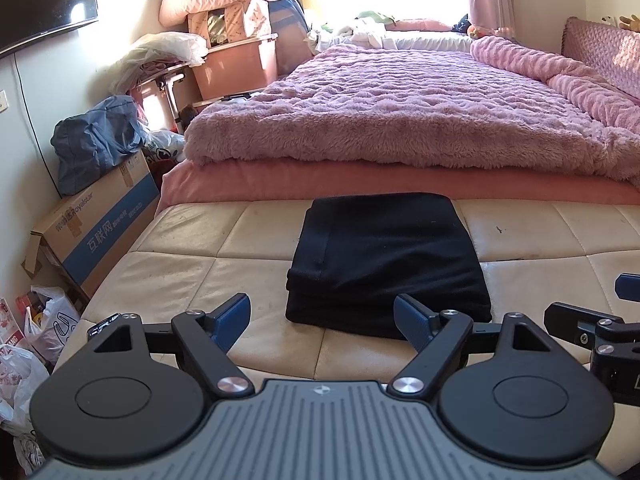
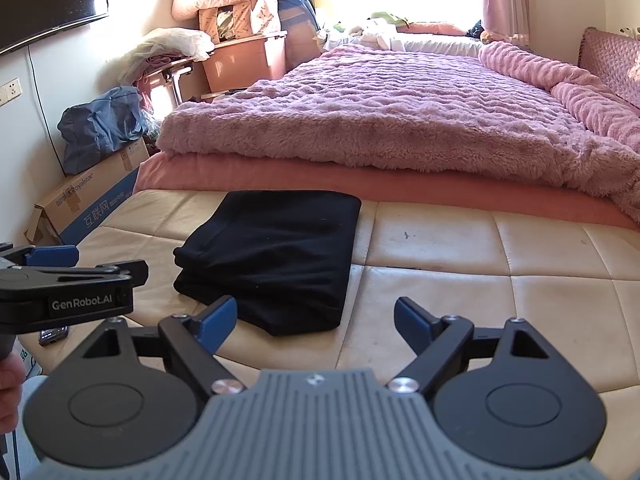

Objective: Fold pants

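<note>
**Folded pants on the bench at the foot of a bed, both grippers withdrawn and empty**

A sunlit bedroom. A cream tufted bench runs across the foot of a bed covered by a fluffy mauve blanket; boxes, bags and a dark wall screen crowd the left wall. The black pants lie on the bench as a compact rectangular stack, several layers visible along the left and near edges, the far edge close to the pink mattress. The same stack appears left of centre in the right wrist view. Its squared outline and flat top suggest that the folding is complete or very nearly so; no leg or waistband trails loose.

The left gripper hovers just in front of the near edge of the stack, its blue pads spread wide, holding nothing and apparently clear of the cloth. The right gripper is likewise spread wide and empty; it sits off the stack's near right corner, with bare bench beyond it. Each gripper appears at the edge of the other's view, so the two are held side by side, near one another. Their open, pulled-back posture fits a release after the last fold. Any remaining work would be a light smoothing of the top layer, judged optional.
</note>
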Available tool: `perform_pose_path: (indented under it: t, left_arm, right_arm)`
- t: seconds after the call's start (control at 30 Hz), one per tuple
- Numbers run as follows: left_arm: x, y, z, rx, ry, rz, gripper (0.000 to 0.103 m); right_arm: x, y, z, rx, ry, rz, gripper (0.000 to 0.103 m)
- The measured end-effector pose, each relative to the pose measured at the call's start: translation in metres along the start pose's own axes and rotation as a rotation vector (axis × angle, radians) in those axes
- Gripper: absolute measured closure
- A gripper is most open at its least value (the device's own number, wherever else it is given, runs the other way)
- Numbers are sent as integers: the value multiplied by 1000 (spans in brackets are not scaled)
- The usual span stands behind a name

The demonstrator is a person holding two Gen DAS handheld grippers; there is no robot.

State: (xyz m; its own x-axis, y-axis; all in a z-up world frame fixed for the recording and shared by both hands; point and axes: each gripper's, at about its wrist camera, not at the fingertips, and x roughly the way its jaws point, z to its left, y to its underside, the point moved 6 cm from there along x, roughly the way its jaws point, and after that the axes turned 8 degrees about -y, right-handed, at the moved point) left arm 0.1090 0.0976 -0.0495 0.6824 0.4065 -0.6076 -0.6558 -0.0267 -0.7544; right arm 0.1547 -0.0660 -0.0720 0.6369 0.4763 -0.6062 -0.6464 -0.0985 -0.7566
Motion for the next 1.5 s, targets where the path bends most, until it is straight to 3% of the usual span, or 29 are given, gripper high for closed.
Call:
perform_pose_path:
  t: [1.5]
  left_arm:
    - [-4, -1, -4, -12, 15, -18, 8]
  right_arm:
    - [-2, -2, -3, 11, 4, -3, 21]
